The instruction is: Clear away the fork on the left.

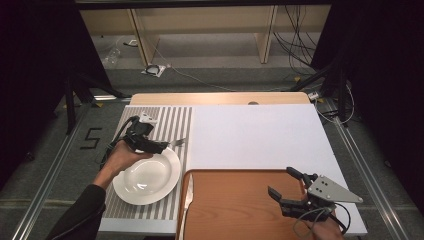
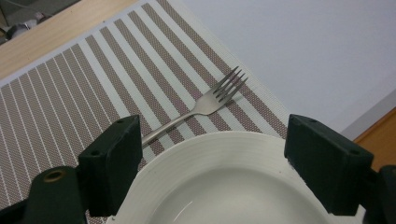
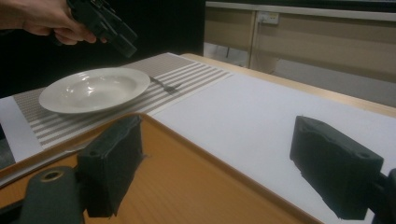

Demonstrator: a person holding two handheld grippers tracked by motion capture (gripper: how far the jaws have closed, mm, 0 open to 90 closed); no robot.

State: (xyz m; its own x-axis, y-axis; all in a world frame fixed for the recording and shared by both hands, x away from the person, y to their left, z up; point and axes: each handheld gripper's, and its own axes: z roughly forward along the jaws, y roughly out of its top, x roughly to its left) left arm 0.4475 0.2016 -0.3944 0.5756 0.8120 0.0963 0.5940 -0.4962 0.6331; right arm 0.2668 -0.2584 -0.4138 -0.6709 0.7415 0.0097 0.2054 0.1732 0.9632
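The left gripper (image 1: pixel 159 146) hangs over the far rim of the plate (image 1: pixel 150 182), held by the person's left hand (image 1: pixel 121 155), with its jaws wide apart and nothing between them. In the left gripper view the two black jaws stand to either side of the plate's (image 2: pixel 219 182) rim, and the fork (image 2: pixel 205 105) lies just beyond it on the striped mat (image 2: pixel 84 93), its tines pointing away toward the white sheet (image 2: pixel 317 51) and its handle running back under the rim near the left jaw. Whether the handle touches the plate cannot be told. In the high view the fork (image 1: pixel 177 142) lies beside the gripper's tip, close to the mat's (image 1: pixel 170 117) right edge. The plate is white, deep and empty, and sits on the near half of the mat. A knife (image 1: pixel 188 197) lies along the left edge of the wooden tray (image 1: pixel 235 205), between the tray and the mat. The right gripper (image 1: pixel 286 187) hovers over the tray's right part, well apart from the fork, its jaws also spread wide and holding nothing. In the right gripper view the jaws frame the tray's (image 3: pixel 196 186) edge and the white sheet (image 3: pixel 243 116), with the plate (image 3: pixel 93 88), the fork (image 3: pixel 163 85) and the left gripper (image 3: pixel 119 39) farther off.
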